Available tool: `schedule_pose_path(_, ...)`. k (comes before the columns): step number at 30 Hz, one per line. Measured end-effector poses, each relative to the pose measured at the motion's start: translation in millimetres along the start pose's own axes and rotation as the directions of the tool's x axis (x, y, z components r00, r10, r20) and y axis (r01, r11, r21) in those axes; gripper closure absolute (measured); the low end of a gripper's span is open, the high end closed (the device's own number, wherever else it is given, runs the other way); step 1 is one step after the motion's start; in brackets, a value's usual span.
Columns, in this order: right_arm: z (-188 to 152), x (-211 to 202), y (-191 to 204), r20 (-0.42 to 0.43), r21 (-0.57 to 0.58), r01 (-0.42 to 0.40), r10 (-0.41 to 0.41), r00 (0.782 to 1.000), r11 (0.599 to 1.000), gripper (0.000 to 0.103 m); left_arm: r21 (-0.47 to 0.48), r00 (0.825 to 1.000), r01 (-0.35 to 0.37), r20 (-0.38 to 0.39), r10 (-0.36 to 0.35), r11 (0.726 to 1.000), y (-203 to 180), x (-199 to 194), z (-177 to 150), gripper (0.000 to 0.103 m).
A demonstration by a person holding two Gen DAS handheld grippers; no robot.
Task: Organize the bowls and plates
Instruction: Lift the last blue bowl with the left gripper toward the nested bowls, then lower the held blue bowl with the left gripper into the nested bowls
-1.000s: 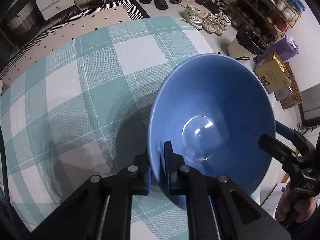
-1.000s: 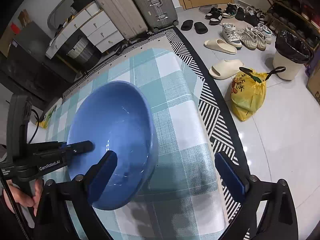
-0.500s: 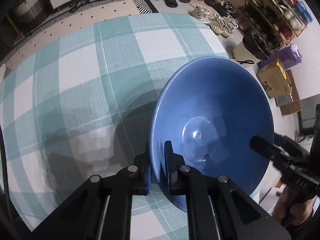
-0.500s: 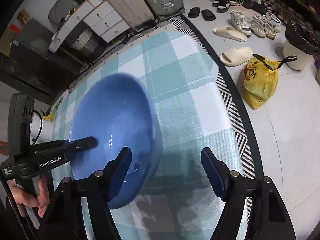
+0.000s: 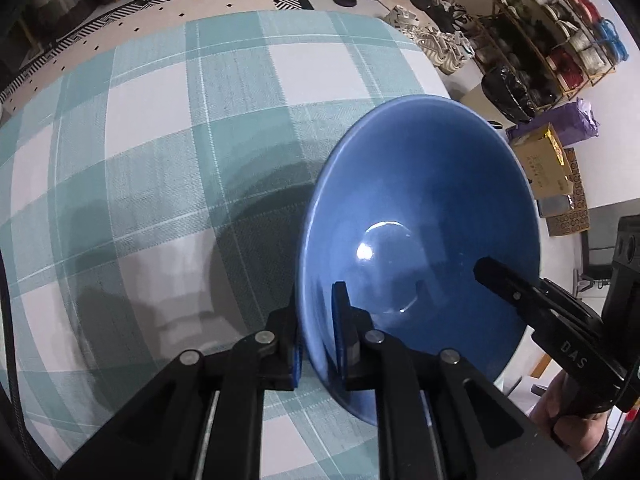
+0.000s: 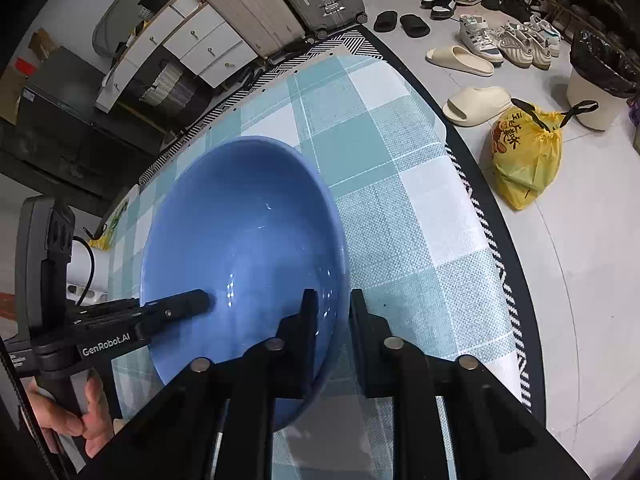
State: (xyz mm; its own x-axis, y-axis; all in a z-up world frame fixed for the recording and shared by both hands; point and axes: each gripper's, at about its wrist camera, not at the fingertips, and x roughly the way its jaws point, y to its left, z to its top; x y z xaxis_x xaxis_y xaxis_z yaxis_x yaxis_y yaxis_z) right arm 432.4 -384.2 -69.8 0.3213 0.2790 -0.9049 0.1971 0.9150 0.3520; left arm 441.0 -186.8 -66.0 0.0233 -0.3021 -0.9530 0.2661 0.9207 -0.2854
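While tilted, bowl: blue bowl (image 5: 424, 216) above checked table (image 5: 160, 140).
Left jaws (image 5: 316, 328): I clamp its rim.
Right jaws (image 6: 332, 308): I clamp the opposite rim.

Blue bowl (image 5: 420, 208), teal-and-white checked tablecloth (image 5: 168, 128), yellow bag (image 6: 524, 156)

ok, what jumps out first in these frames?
A large glossy blue ceramic bowl fills both views, tilted above the teal-and-white checked tablecloth. The left gripper and right gripper each pinch its rim from opposite sides. On the floor beyond the table sits a knotted yellow plastic bag.
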Motion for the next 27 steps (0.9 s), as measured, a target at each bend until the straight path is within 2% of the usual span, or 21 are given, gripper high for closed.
schedule_pose_path(6,-2,-10,4,0.003,0.009,0.014,-0.014,1.000,1.000,0.090,-0.035,1.000,0.010,-0.019,-0.010,0.999,-3,-8,-6,0.091)
schedule_pose_path(16,-19,-38,9,-0.029,0.027,0.034,-0.033,0.999,0.999,0.090,-0.016,1.000,0.001,-0.006,-0.001,1.000,-17,-31,-22,0.091)
schedule_pose_path(20,-30,-59,17,0.000,0.009,0.034,-0.034,0.999,0.999,0.090,0.029,0.999,-0.036,0.011,0.035,0.999,-27,-45,-35,0.091)
schedule_pose_path(27,-57,-96,28,0.051,-0.017,0.027,-0.026,0.998,0.999,0.090,0.052,0.996,-0.052,0.076,0.048,0.997,-38,-70,-61,0.091)
